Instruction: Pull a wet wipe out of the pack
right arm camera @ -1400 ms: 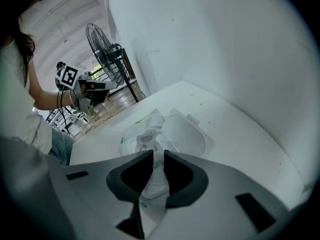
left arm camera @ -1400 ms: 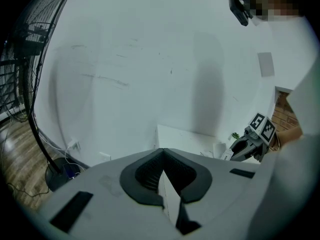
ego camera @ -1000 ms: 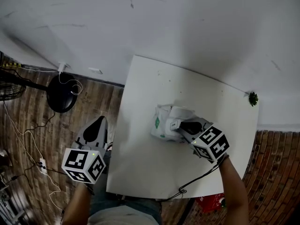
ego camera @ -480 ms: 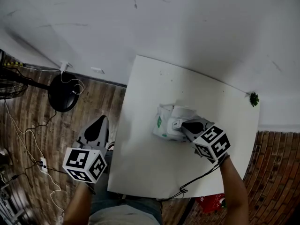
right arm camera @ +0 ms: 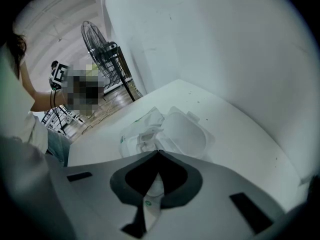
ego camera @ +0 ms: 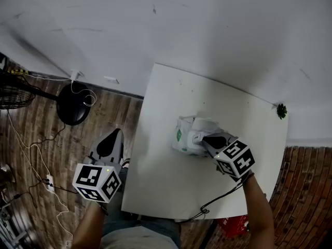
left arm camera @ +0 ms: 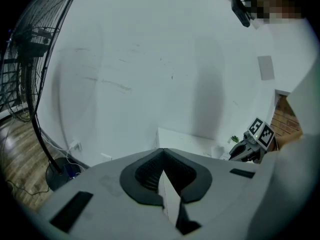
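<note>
Tabletop (ego camera: pixel 171 191) is plain white, and so is the wall (ego camera: pixel 207 30) behind it. The wipe pack (ego camera: pixel 181 139) on the tabletop is white with a small green logo. The left hand-held gripper (ego camera: pixel 116 133) and right hand-held gripper (ego camera: pixel 197 138) are light grey with black pads, plus black-and-white square markers. Floor (ego camera: pixel 41 134) beside the tabletop is brown wood planks.

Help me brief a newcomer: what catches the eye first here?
A pack, lid flipped open, sits mid-table with the right gripper at it, jaws together. The left gripper hangs shut and empty off the table's left edge, over the wood floor.
</note>
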The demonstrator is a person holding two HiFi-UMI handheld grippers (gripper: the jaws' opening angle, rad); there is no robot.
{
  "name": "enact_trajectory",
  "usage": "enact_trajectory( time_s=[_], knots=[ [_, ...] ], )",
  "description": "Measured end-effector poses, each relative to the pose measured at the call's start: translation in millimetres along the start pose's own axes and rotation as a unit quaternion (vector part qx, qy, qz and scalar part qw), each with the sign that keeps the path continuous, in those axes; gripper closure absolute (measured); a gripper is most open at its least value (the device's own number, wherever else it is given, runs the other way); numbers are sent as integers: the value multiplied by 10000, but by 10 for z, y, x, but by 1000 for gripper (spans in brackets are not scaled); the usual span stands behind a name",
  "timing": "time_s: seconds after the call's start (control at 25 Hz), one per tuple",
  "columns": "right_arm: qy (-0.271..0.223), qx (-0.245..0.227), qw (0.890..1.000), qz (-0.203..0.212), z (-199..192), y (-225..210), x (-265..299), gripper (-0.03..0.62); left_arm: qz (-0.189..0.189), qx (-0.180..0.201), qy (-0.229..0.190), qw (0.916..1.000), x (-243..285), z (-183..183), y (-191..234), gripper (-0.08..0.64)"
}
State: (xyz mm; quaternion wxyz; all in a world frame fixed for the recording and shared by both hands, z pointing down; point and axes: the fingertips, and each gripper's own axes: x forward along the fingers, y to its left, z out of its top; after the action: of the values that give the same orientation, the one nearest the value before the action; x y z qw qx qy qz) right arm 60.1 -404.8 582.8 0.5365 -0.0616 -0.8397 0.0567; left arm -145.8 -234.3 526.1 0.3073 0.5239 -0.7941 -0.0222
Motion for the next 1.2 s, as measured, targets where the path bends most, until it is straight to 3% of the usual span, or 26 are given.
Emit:
enact_trajectory(
  time_s=[1.2],
  knots=[
    [-315, 73, 9981, -519, 92, 66, -331, 591, -119, 115, -141, 9998, -252, 190, -70, 560]
  ],
)
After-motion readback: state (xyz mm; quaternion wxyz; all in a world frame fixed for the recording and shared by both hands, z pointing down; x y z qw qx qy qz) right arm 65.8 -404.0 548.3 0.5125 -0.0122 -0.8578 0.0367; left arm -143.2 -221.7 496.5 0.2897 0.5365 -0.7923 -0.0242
